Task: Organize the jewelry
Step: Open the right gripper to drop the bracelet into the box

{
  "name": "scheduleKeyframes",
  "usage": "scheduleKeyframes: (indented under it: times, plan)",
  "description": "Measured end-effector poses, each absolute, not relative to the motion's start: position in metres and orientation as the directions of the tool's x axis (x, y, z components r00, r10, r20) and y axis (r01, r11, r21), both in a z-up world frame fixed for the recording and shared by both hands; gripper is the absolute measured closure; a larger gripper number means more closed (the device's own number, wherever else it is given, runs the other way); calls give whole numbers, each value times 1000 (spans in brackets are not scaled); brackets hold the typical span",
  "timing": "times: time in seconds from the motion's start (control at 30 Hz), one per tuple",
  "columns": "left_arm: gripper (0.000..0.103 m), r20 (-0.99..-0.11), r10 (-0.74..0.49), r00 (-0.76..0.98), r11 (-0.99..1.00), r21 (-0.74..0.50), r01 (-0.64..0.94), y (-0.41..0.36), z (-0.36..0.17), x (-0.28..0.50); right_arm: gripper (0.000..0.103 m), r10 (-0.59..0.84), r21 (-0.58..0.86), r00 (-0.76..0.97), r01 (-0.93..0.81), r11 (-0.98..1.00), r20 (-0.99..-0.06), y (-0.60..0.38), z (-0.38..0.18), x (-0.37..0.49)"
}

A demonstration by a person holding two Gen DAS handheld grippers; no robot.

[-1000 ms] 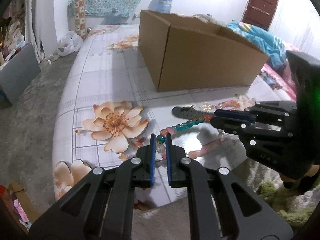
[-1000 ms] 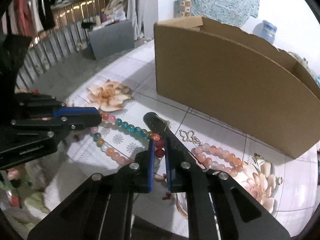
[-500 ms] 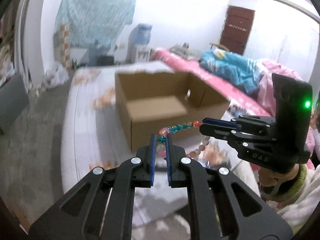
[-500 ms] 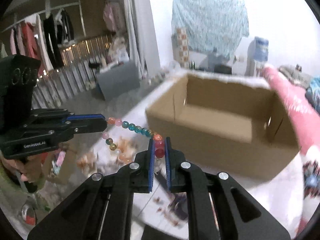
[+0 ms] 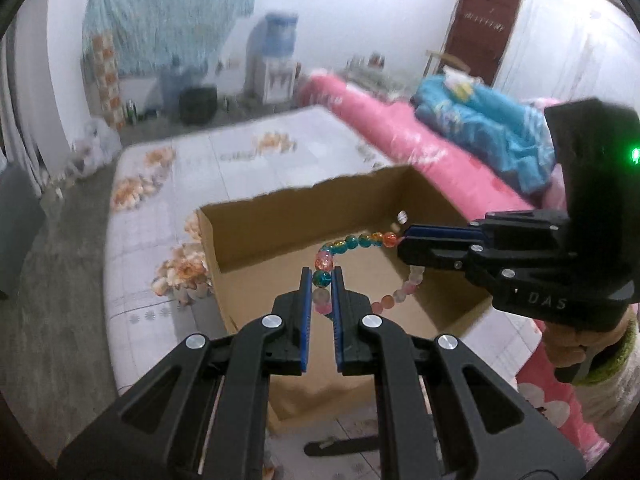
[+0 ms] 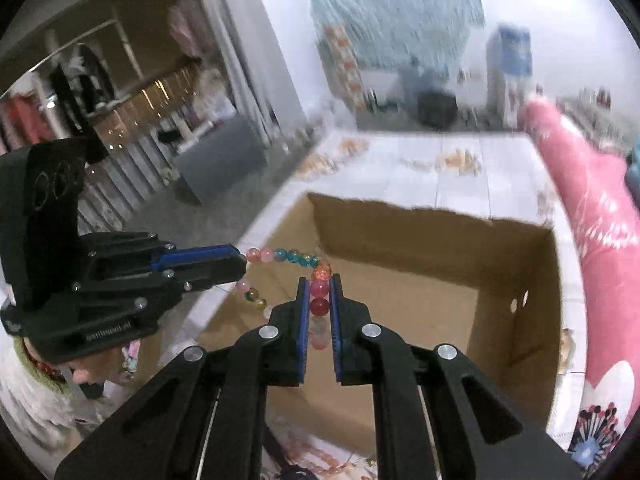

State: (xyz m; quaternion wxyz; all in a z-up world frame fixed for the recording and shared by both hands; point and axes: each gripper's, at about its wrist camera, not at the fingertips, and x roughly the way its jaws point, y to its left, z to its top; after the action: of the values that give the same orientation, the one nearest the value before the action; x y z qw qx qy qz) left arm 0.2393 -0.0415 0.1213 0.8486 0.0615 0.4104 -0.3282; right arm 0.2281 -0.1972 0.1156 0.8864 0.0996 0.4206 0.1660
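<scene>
A string of coloured beads (image 5: 348, 243), pink, teal and orange, hangs in the air over an open cardboard box (image 5: 280, 236). My left gripper (image 5: 322, 276) is shut on a teal bead at one side of the loop. My right gripper (image 5: 404, 238) comes in from the right and is shut on the other side. In the right wrist view, red and pink beads (image 6: 319, 296) sit pinched between the fingers of my right gripper (image 6: 319, 280), and my left gripper (image 6: 240, 260) holds the string from the left. The box (image 6: 420, 240) below looks bare inside.
The box stands on a bed with a floral sheet (image 5: 240, 152). A pink blanket (image 5: 400, 128) and a blue cloth (image 5: 480, 120) lie to the right. A black strap (image 5: 344, 446) and more pink beads (image 6: 320, 456) lie on the sheet in front of the box.
Both grippers lifted the bead string off the sheet and carried it forward and up. It now hangs above the box opening instead of lying in front of the box.
</scene>
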Motion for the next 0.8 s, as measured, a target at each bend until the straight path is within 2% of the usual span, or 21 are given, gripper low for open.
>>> scheduleKeyframes:
  times: [0.2,0.4,0.7,0.73,0.8]
  plan:
    - [95,-811,-447,377,796,-167,582,-62,92,289,93,395,372,484,-147,916,-781,-210,79,278]
    - [95,-838,-400,370,807,-132,575,-74,80,312,93,386,372,432,-121,920,-815,-216,54,306]
    - [94,-861,-328,388,814,-49,578,-92,71,330,93,368,357,407,-105,928,-836,-217,45,337]
    - [94,-862,-311,401,813,-22,582,-96,70,330,92,363,356,410,-98,929,-837,-219,43,340]
    - [83,-856,-292,427,809,17,587,-100,71,331,92,359,356,413,-87,930,-837,-221,39,346]
